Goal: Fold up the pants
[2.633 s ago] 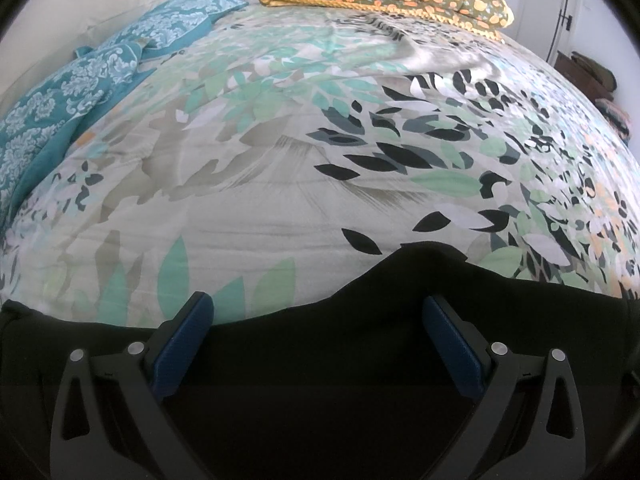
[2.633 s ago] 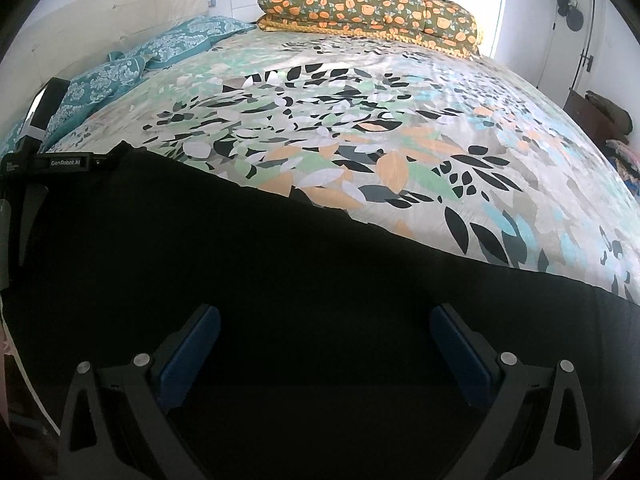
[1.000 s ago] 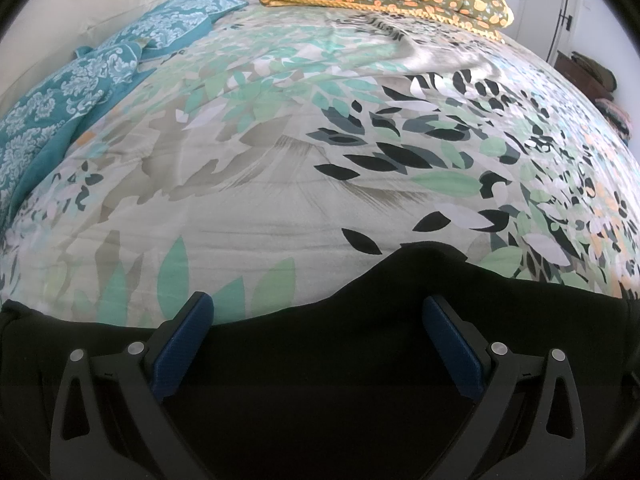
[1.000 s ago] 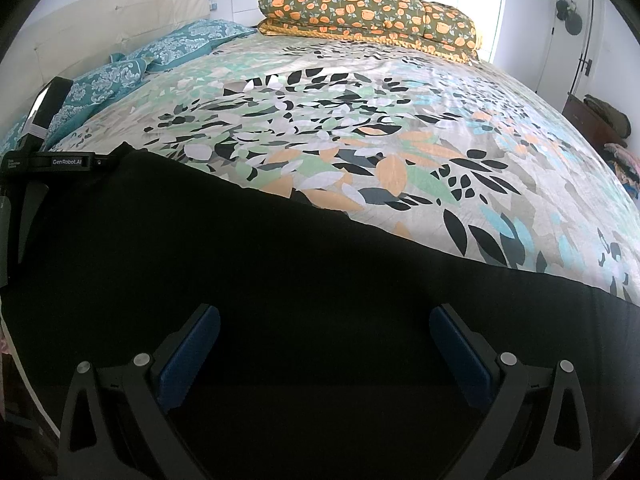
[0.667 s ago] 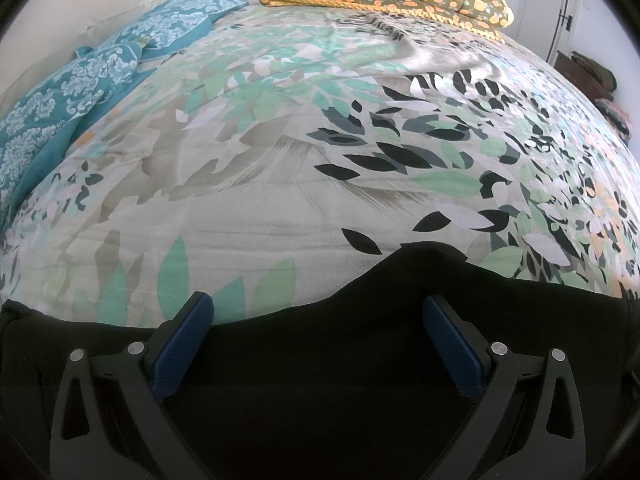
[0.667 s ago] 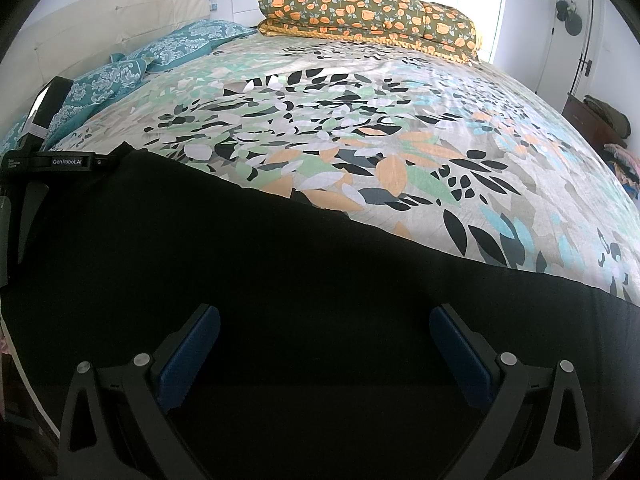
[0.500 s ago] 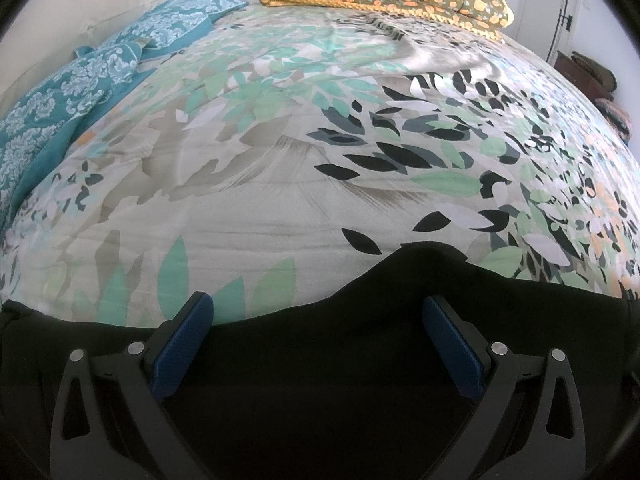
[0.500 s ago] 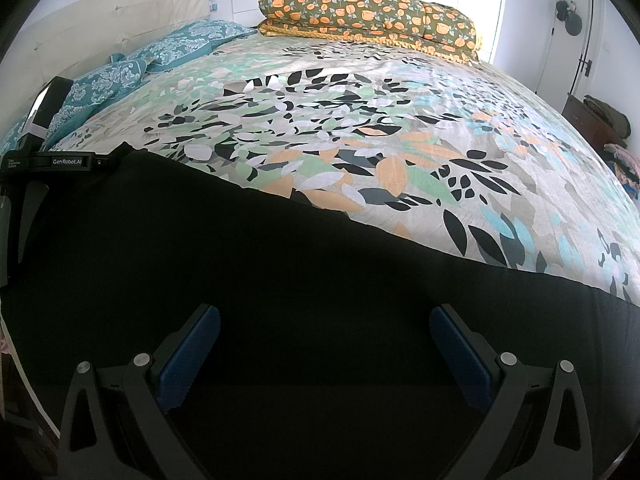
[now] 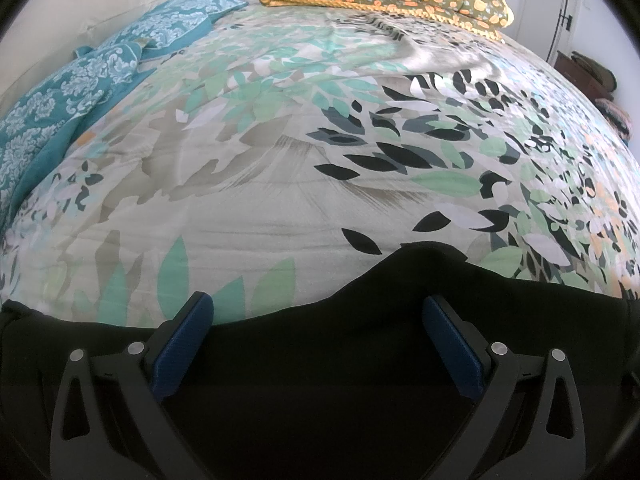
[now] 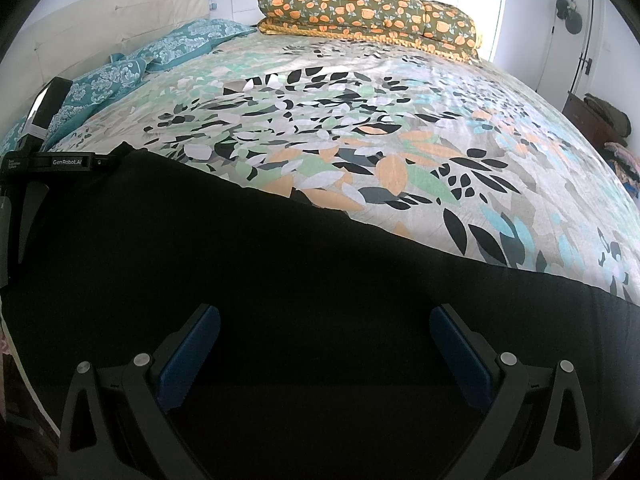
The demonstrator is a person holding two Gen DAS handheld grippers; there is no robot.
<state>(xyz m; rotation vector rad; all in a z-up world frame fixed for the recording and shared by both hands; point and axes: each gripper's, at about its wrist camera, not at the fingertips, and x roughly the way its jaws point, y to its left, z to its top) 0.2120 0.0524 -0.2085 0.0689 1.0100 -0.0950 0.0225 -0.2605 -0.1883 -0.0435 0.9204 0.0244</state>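
Observation:
Black pants (image 9: 400, 320) lie spread flat along the near edge of the bed, filling the bottom of both views (image 10: 280, 280). My left gripper (image 9: 318, 320) hovers open just over the fabric near its far edge, blue pads wide apart, nothing between them. My right gripper (image 10: 324, 332) is open too, low above the middle of the dark cloth. The left gripper's body (image 10: 52, 162) shows at the far left of the right wrist view, by the pants' corner.
The bed is covered by a leaf-patterned duvet (image 9: 300, 160). Teal patterned pillows (image 9: 80, 80) lie at the left, an orange-flowered pillow (image 10: 368, 10) at the far end. A cream headboard (image 10: 100, 32) stands left. Furniture with clothes (image 10: 604, 120) and a door are at the right.

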